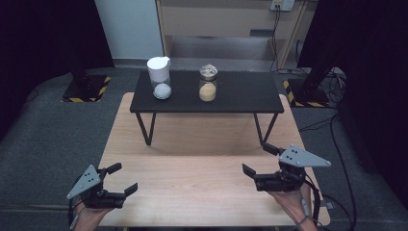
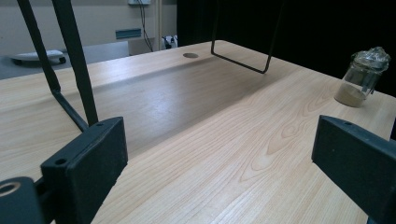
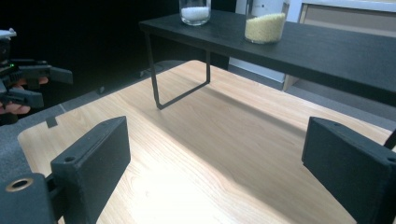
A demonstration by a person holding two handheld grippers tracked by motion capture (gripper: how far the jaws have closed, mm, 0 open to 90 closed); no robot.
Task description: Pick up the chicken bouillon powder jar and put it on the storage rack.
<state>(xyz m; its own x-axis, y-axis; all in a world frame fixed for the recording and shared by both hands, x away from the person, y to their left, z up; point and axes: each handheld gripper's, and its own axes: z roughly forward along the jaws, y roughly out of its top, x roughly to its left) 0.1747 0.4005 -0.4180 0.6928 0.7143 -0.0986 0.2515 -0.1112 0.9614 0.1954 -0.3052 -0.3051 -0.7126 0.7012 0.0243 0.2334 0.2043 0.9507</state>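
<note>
**Both grippers held open and empty, short of the two jars**

The left gripper (image 1: 119, 180) and right gripper (image 1: 256, 161) are held low over the near end of the bench (image 1: 192, 192), each at its own corner. Both sets of jaws are spread wide and nothing is gripped between them. This reads as a ready stance before a reach, judged from the jaws being aimed inward and forward.

The jars are kept on a black shelf (image 1: 240, 96) raised on thin legs at the far end, well apart from both grippers. The white jar (image 1: 160, 79), with a white lid and white grains in its bottom, is stood at the left. The yellow jar (image 1: 208, 85), with a crumpled clear cover and yellow grains, is stood just right of centre. Both are upright, with long axes vertical and mouths upward, presumably so that the contents stay in.

In the left gripper view a further jar (image 2: 363, 77) is seen upright at the bench edge.
</note>
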